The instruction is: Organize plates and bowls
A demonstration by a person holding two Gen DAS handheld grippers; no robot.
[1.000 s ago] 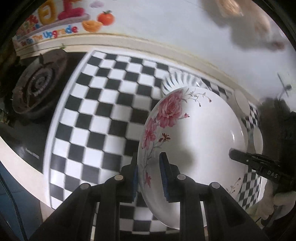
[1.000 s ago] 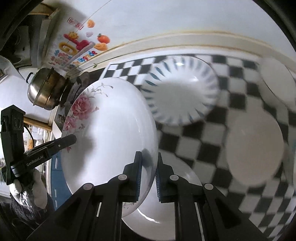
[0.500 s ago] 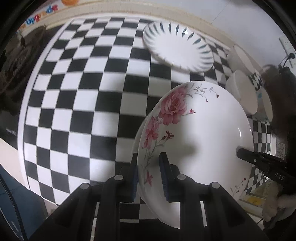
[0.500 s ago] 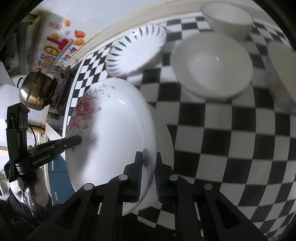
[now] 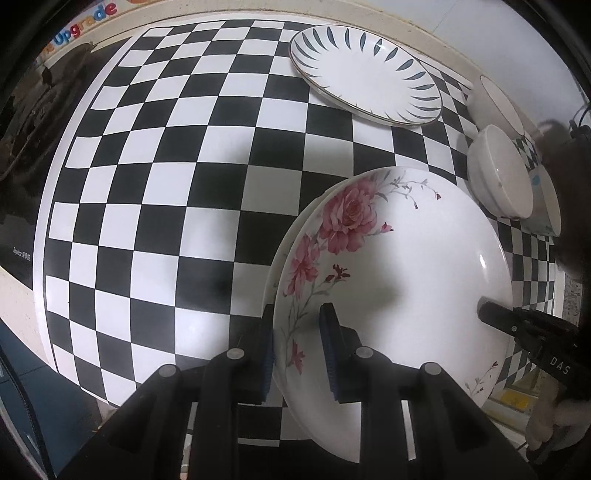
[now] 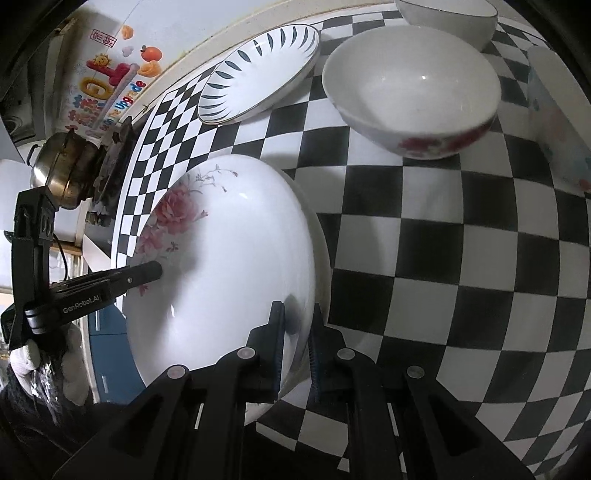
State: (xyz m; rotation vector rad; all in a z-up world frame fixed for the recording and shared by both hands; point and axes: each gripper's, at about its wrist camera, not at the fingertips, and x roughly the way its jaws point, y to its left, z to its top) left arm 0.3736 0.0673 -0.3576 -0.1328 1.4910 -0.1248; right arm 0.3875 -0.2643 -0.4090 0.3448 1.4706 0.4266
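Observation:
A white plate with pink flowers (image 5: 406,266) (image 6: 229,258) sits low over a second plain white plate, whose rim (image 5: 295,229) (image 6: 325,251) shows just beneath it. My left gripper (image 5: 297,347) is shut on the flowered plate's near rim. My right gripper (image 6: 298,343) is shut on its opposite rim. Each gripper shows in the other's view, the left (image 6: 147,273) and the right (image 5: 491,314). A plate with blue-grey leaf marks (image 5: 365,74) (image 6: 258,70) lies at the back.
The checkered mat (image 5: 184,166) (image 6: 443,258) covers the counter. A white bowl with red flowers (image 6: 410,96) (image 5: 498,173) and further bowls (image 6: 447,14) (image 5: 498,96) stand at the right. A gas hob (image 5: 29,122) and a steel pot (image 6: 59,170) are at the left.
Both grippers have lowered the flowered plate toward the mat, and it now sits close over the plain plate. Both grips are unchanged.

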